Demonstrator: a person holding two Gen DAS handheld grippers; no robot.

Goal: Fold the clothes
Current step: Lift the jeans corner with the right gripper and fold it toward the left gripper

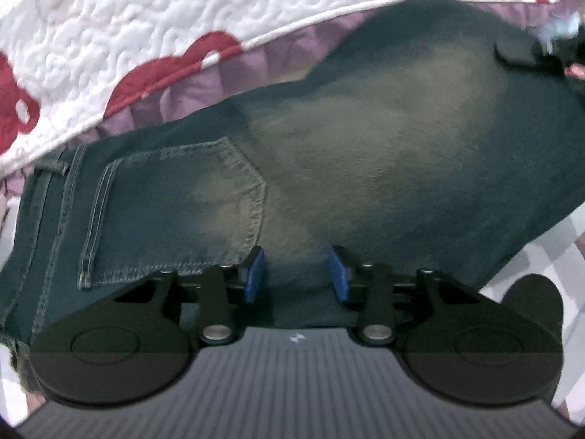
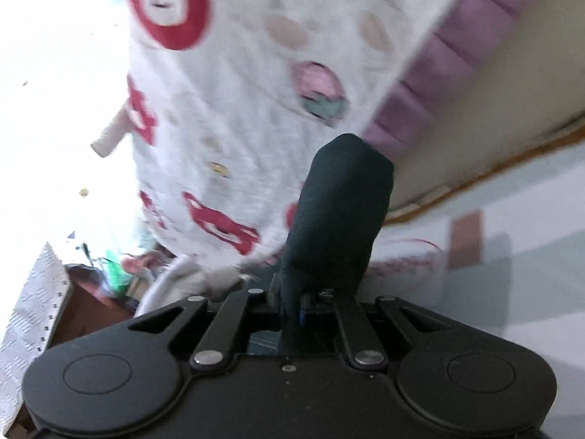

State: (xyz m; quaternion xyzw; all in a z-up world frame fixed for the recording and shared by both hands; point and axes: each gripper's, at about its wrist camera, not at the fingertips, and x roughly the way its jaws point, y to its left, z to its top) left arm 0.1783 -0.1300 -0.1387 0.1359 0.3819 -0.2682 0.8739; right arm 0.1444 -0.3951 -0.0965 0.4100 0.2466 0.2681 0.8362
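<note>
Dark blue-green jeans (image 1: 365,139) lie across the bed edge in the left wrist view, back pocket (image 1: 175,212) facing up. My left gripper (image 1: 297,274) sits at their near edge. Its blue pads (image 1: 254,274) stand a little apart with a thick fold of denim pinched between them. A black jaw of my right gripper (image 1: 519,53) shows at the jeans' far end, top right. In the right wrist view my right gripper (image 2: 297,307) is shut on a bunched end of the jeans (image 2: 336,219), which sticks up out of the jaws, lifted off the bed.
A white quilt (image 1: 146,36) printed with red bears and edged with a purple ruffle (image 2: 438,91) covers the bed under the jeans. Pale tiled floor (image 2: 512,256) lies to the right. A wooden piece of furniture (image 2: 91,307) and a white patterned cloth (image 2: 29,311) are at the lower left.
</note>
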